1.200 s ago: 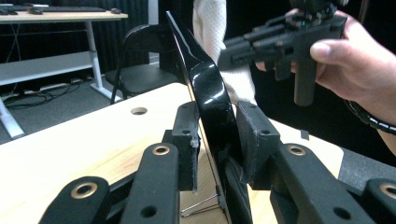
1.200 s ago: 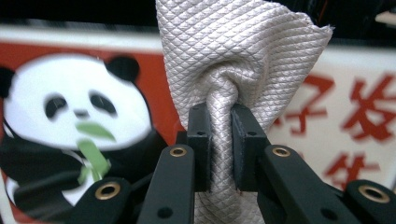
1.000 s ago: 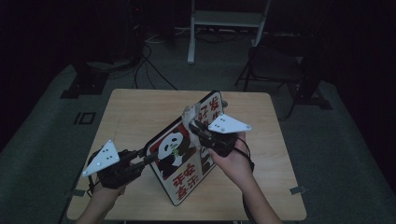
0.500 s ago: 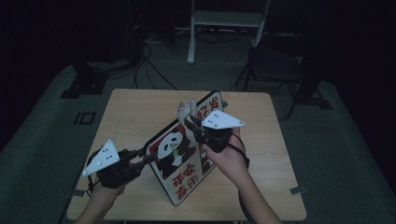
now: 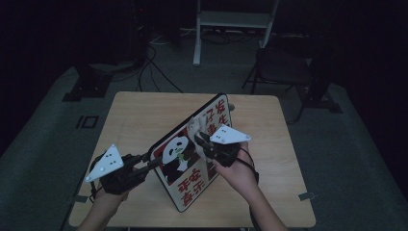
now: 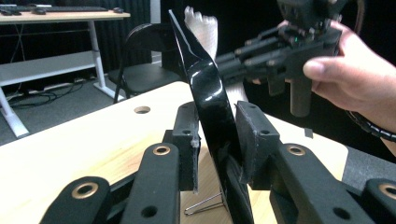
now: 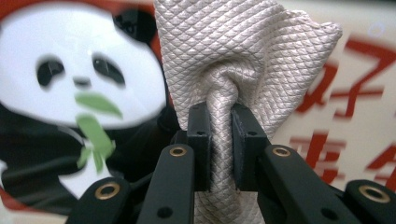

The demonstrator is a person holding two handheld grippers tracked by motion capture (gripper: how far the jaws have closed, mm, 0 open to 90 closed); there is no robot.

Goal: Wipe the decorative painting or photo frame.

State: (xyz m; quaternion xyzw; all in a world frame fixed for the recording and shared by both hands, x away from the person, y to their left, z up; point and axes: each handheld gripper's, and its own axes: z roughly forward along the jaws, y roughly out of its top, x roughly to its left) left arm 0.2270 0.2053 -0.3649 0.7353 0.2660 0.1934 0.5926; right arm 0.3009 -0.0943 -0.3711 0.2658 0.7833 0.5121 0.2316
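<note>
A panda sign board (image 5: pixel 192 159) stands tilted on the light wooden worktop (image 5: pixel 139 120), its printed face with a panda and red characters turned toward the person's right side. In the high view the board runs diagonally from the near centre of the worktop toward the far right.

The left gripper (image 5: pixel 153 162) holds the board by its left edge. In the left gripper view, the black edge of the board (image 6: pixel 210 102) sits between the two fingers (image 6: pixel 187 140), which are narrow and clamped on it. A thin wire stand (image 6: pixel 203 205) shows beneath the board, resting on the worktop.

The right gripper (image 5: pixel 198 139) is at the printed face of the board, held in the person's right hand (image 5: pixel 235 168). In the right gripper view, its fingers (image 7: pixel 201 140) are closed tight on a bunched fold of a pale, diamond-textured cloth (image 7: pixel 233 60). The cloth spreads above the fingers and lies directly in front of the board's face (image 7: pixel 70 93); contact with the face cannot be confirmed.
</note>
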